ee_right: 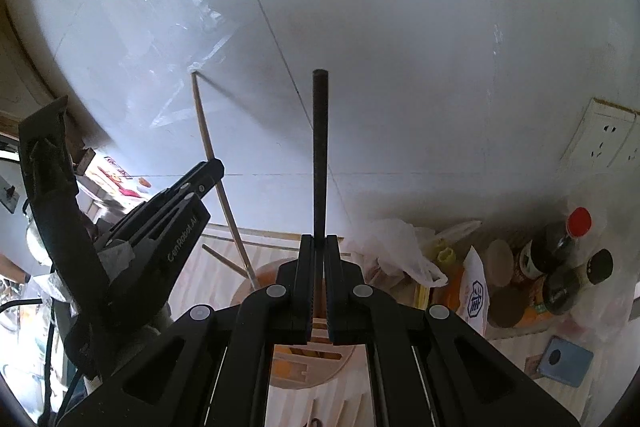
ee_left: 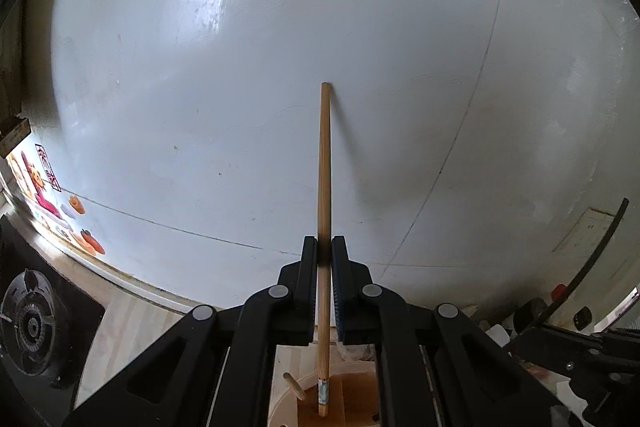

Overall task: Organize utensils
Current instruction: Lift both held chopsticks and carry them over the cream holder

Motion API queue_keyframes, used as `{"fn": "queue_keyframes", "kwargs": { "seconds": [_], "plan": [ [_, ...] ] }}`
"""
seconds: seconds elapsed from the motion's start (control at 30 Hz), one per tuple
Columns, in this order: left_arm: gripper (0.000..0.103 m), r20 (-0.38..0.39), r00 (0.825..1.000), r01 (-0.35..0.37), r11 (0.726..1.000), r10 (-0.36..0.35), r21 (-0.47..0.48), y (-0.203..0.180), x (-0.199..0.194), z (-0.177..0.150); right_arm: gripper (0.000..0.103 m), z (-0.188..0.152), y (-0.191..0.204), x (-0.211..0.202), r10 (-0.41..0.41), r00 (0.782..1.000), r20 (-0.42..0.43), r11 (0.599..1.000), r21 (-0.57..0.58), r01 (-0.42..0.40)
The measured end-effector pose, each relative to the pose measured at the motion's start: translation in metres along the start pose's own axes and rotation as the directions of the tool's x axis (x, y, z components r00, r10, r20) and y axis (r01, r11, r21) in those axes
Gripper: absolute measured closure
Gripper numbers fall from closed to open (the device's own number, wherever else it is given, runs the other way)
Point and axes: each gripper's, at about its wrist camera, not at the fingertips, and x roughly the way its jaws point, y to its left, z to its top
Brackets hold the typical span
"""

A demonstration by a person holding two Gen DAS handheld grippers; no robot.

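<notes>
My left gripper is shut on a light wooden chopstick. The stick runs almost straight up the left wrist view, and its lower tip dips into a round wooden utensil holder. A second wooden stick leans on the holder's rim. My right gripper is shut on a dark chopstick that points up toward the white wall. In the right wrist view the left gripper and its wooden chopstick hang to the left, over the same holder.
A gas burner sits at the far left on a pale wooden counter. On the right are a white plastic bag, dark bottles, a blue item and a wall socket. A glossy white tiled wall stands close behind.
</notes>
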Motion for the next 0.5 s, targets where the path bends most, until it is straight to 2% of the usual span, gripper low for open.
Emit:
{"fn": "queue_keyframes", "kwargs": {
  "seconds": [0.5],
  "plan": [
    [0.099,-0.068,0.998,0.016,1.0,-0.017,-0.016,0.004,0.008,-0.014,0.098,-0.006,-0.005,0.01,-0.006,0.999,-0.038,1.0,0.017,0.007]
  ]
}}
